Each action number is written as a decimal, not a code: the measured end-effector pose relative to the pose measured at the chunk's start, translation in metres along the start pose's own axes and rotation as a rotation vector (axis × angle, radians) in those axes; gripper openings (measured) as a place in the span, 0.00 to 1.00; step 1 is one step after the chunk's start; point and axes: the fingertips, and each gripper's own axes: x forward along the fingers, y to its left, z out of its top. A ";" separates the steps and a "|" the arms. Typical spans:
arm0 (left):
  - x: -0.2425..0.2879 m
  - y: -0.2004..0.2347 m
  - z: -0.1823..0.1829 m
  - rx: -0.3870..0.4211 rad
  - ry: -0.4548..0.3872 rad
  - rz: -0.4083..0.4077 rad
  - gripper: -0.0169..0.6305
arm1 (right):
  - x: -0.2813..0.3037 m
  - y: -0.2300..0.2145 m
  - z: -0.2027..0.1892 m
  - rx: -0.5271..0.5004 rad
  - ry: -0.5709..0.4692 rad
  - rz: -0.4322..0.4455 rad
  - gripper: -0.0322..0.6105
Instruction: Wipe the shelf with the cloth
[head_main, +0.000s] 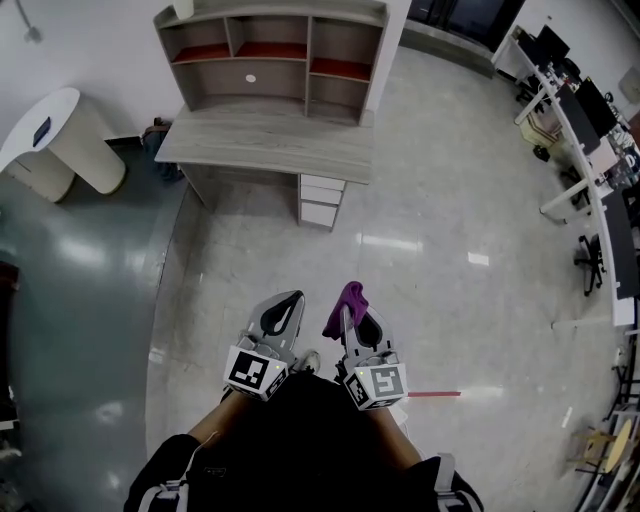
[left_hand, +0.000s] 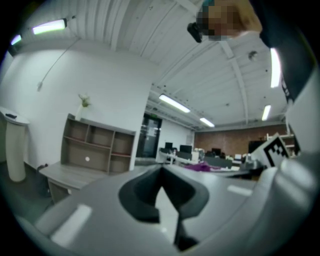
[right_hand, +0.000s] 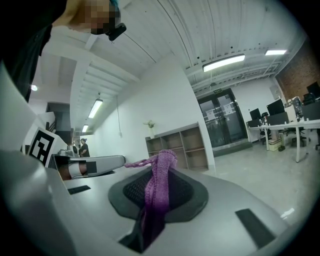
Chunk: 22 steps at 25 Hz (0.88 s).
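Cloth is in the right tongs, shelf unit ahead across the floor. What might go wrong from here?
1. The right tongs hold the purple cloth as a narrow bunched strip; it may slip out or wipe only a thin line once pressed on the shelf.
2. The shelf's compartments look tight, so the tongs could bump the dividers or the small plant on top.

Glossy pale floor (head_main: 430, 200), grey desk (head_main: 270, 140) standing on it, cubby shelf (head_main: 270, 50) on the desk, red strip (head_main: 433, 394) on floor
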 end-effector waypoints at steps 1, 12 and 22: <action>0.002 0.001 -0.002 -0.004 0.006 0.004 0.03 | 0.001 -0.003 -0.001 0.002 0.003 -0.001 0.13; 0.049 0.060 -0.010 -0.067 0.024 0.018 0.03 | 0.061 -0.032 0.001 0.011 0.013 -0.053 0.13; 0.123 0.171 0.016 -0.053 0.009 -0.035 0.03 | 0.188 -0.035 0.032 -0.016 0.004 -0.096 0.13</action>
